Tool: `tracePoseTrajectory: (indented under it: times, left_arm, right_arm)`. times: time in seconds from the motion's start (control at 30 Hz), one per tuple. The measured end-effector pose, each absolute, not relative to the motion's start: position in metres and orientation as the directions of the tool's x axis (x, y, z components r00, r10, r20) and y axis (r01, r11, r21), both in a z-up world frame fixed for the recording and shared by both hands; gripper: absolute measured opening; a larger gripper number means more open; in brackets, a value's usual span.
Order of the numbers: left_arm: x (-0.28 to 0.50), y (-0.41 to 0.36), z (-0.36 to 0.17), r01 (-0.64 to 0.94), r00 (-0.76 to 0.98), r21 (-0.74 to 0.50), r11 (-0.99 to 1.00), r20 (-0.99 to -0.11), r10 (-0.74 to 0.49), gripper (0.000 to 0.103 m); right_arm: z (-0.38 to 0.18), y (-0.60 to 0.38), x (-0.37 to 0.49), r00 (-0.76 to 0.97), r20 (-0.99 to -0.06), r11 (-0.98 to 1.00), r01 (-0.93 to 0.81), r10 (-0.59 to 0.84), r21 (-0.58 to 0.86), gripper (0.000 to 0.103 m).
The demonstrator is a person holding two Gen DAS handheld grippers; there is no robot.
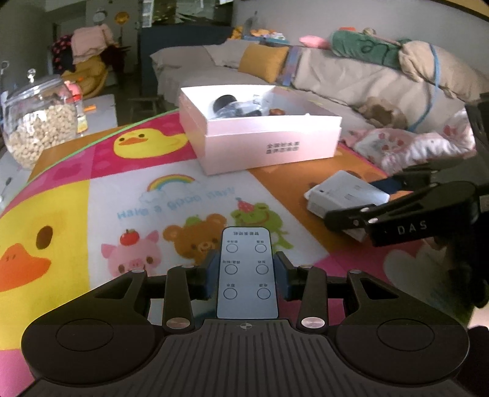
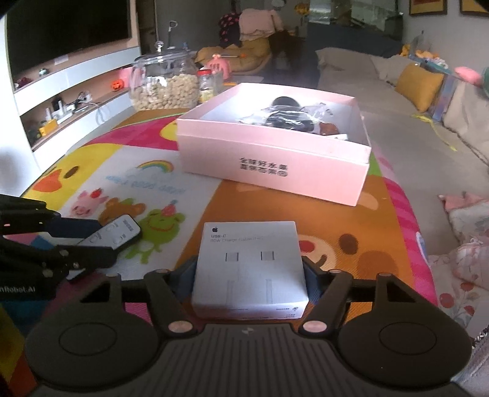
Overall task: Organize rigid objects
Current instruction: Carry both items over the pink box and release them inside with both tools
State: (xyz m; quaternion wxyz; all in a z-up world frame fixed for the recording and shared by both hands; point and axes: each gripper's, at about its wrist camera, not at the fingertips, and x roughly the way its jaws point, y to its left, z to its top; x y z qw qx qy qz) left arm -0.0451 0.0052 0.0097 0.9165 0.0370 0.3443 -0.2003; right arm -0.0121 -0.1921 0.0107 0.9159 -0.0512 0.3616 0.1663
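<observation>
The left hand-held gripper (image 1: 247, 271) is gripping a slim grey six-button remote (image 1: 247, 274); the right hand-held gripper (image 2: 249, 276) is clamping a white square charger box (image 2: 249, 268).

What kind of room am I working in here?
Most likely a family living room: a sofa with a yellow cushion, a TV over wall shelves, and a children's cartoon play mat under the pink box.
</observation>
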Motion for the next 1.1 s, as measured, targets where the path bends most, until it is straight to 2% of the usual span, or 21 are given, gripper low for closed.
tracePoseTrajectory:
  times: [0.17,0.3,0.43,0.57,0.7,0.87,0.93,1.0,1.1]
  left_arm:
    - [-0.051,0.010,0.034,0.406,0.716,-0.083,0.910,-0.589,-0.373,0.043]
    - [-0.033,0.010,0.068,0.409,0.770,-0.093,0.908,-0.499,-0.398,0.043]
    - [0.010,0.004,0.111,0.409,0.829,-0.107,0.906,-0.371,-0.418,0.043]
    - [0.070,-0.009,0.134,0.383,0.862,-0.123,0.916,-0.311,-0.402,0.043]
    - [0.128,-0.022,0.123,0.349,0.854,-0.161,0.923,-0.352,-0.384,0.043]
    - [0.178,-0.031,0.083,0.339,0.794,-0.214,0.916,-0.457,-0.401,0.043]
    - [0.190,-0.032,0.067,0.299,0.770,-0.204,0.932,-0.524,-0.362,0.044]
    - [0.196,-0.031,0.056,0.269,0.772,-0.197,0.943,-0.542,-0.333,0.041]
    - [0.199,-0.025,0.048,0.270,0.766,-0.200,0.942,-0.548,-0.336,0.041]
  right_arm:
    - [0.031,-0.198,-0.026,0.711,-0.636,0.934,-0.355,0.299,0.043,0.069]
    - [0.067,-0.207,-0.027,0.784,-0.540,0.941,-0.334,0.306,0.047,0.069]
    - [0.103,-0.215,-0.012,0.866,-0.433,0.965,-0.261,0.249,0.033,0.069]
    - [0.124,-0.213,0.021,0.903,-0.380,0.978,-0.207,0.198,0.018,0.069]
    - [0.122,-0.205,0.064,0.893,-0.417,0.983,-0.183,0.170,0.009,0.069]
    - [0.098,-0.191,0.115,0.858,-0.498,0.988,-0.154,0.124,-0.019,0.069]
    - [0.083,-0.187,0.133,0.835,-0.536,0.988,-0.156,0.120,-0.022,0.069]
    - [0.073,-0.183,0.142,0.815,-0.569,0.987,-0.159,0.110,-0.037,0.069]
    - [0.064,-0.173,0.141,0.822,-0.565,0.983,-0.153,0.069,-0.102,0.071]
